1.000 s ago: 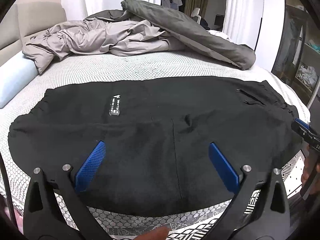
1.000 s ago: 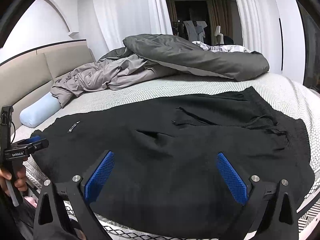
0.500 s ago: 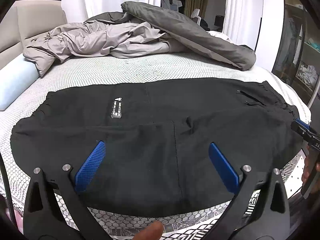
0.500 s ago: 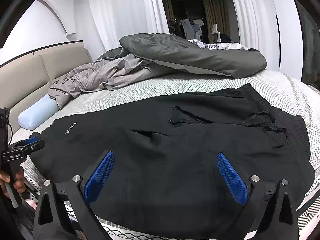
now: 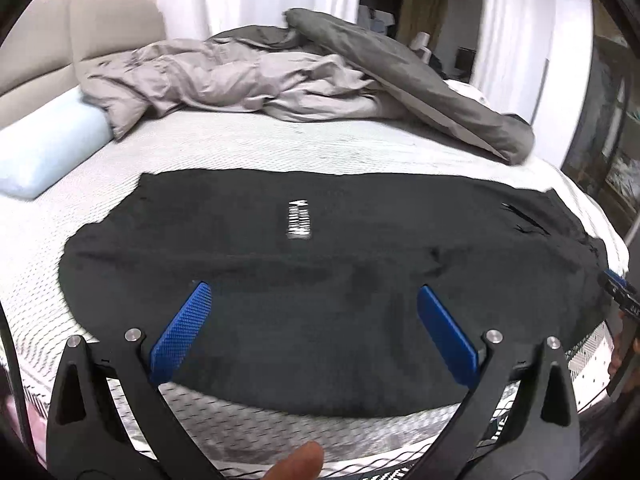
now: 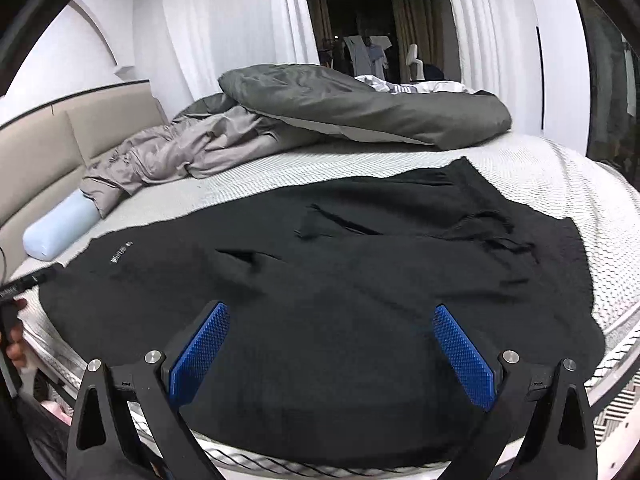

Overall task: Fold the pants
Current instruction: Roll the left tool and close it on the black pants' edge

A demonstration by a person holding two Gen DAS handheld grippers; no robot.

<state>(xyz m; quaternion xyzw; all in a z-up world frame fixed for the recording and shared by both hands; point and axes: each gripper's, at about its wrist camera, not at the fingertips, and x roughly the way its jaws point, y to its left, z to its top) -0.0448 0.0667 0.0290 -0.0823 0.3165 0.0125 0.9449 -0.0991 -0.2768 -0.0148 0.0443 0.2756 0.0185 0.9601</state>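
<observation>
Two pairs of hand-held tongs with black arms and blue ridged pads hover above the near edge of a bed. The left gripper (image 5: 310,332) has its jaws spread wide and holds nothing. The right gripper (image 6: 330,348) is likewise spread wide and empty. Beneath both lies a pair of black pants (image 5: 320,280), spread flat and lying lengthwise along the near edge of the bed (image 5: 248,152). A small white printed label (image 5: 299,224) shows on the fabric toward the left end. The waistband with its loose drawstring (image 6: 500,236) is at the right end, toward the bed's right edge, and a slit pocket (image 6: 340,222) lies near it.

A fingertip (image 5: 298,464) of the person shows at the bottom of the left wrist view. In the right wrist view the other tongs appear at the far left, gripped by a hand (image 6: 16,344).

The bed carries a white cover with a fine dotted weave, and its near side shows a black-and-white geometric pattern. Along the far edge lies a rumpled duvet (image 5: 240,76), pale taupe on one side and dark grey on the other. A pale blue bolster pillow (image 6: 60,228) rests at the far left corner against a beige padded headboard (image 6: 80,128).

Behind the bed, white curtains (image 6: 240,20) hang floor to ceiling. Between them a dark doorway (image 6: 360,36) opens onto another room where clothes hang; details there are too small to tell.
</observation>
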